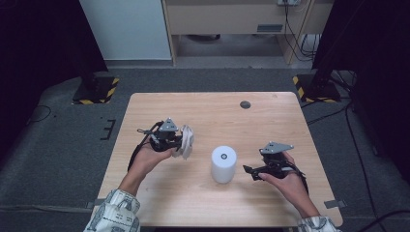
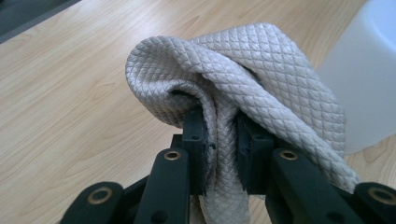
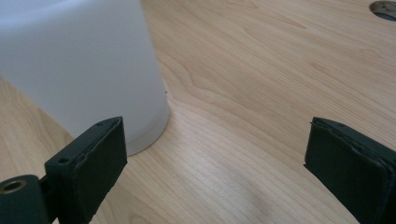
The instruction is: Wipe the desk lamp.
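A quilted grey cloth point(image 2: 243, 88) is pinched in the left gripper point(image 1: 175, 140) beside the white cylinder point(image 1: 223, 163); the right gripper point(image 1: 252, 170) is spread near it. Steadying the cylinder for wiping seems next.

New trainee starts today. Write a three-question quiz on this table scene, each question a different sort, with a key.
1. True or false: the left gripper is shut on the cloth.
2. Which stands between the two grippers on the table? A) a white cylinder B) a red bowl C) a book
3. Fill in: the jaws of the right gripper are ____.

Key: 1 true; 2 A; 3 open.
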{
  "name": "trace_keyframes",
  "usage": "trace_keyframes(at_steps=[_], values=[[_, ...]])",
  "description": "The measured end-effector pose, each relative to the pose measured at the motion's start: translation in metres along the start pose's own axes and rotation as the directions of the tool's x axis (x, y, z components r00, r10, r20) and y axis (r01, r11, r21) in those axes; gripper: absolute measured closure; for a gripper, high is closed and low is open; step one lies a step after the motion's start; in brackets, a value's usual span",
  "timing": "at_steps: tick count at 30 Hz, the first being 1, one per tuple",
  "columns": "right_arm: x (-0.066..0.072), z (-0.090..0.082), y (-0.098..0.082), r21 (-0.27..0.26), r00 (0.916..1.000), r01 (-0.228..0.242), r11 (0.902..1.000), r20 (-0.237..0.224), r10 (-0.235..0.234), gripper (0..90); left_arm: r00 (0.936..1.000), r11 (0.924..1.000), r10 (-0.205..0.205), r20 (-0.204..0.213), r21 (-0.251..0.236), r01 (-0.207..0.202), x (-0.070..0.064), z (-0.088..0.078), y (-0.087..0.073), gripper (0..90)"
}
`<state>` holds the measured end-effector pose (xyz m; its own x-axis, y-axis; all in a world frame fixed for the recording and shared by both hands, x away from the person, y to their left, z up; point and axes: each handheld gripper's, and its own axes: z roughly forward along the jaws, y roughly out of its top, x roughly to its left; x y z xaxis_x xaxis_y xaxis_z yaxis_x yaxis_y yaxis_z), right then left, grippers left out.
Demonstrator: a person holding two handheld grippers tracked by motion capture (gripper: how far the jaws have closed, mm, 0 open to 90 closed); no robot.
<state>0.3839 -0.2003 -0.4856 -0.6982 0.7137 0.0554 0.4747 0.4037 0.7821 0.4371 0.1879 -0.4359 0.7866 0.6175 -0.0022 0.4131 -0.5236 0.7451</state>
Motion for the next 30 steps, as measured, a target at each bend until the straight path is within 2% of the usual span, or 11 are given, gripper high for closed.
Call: trace_keyframes(at_steps=[7, 15, 20, 25, 30], values=[[-0.006, 0.001, -0.002, -0.003, 0.9990, -0.028, 0.9996, 0.034, 0.028, 6.6, 0.9989, 0.9996, -0.028, -0.037, 0.009, 0.028, 0.013, -0.012, -0.010, 75.0], [-0.011, 0.001, -0.004, -0.006, 0.9966, -0.048, 0.9988, 0.066, 0.049, 6.9, 0.9942, 0.9974, -0.066, -0.085, 0.022, 0.068, 0.028, -0.020, -0.025, 75.0], [-0.013, 0.001, -0.005, -0.005, 0.9950, -0.063, 0.9980, 0.077, 0.063, 7.0, 0.9886, 0.9938, -0.103, -0.110, 0.032, 0.107, 0.036, -0.018, -0.038, 74.9], [-0.012, 0.003, -0.005, 0.001, 0.9954, -0.060, 0.9982, 0.075, 0.060, 7.0, 0.9816, 0.9884, -0.133, -0.137, 0.054, 0.142, 0.043, -0.009, -0.046, 74.9], [-0.012, 0.003, -0.005, 0.005, 0.9954, -0.058, 0.9983, 0.077, 0.057, 7.1, 0.9806, 0.9861, -0.145, -0.132, 0.062, 0.154, 0.044, 0.002, -0.046, 75.0]])
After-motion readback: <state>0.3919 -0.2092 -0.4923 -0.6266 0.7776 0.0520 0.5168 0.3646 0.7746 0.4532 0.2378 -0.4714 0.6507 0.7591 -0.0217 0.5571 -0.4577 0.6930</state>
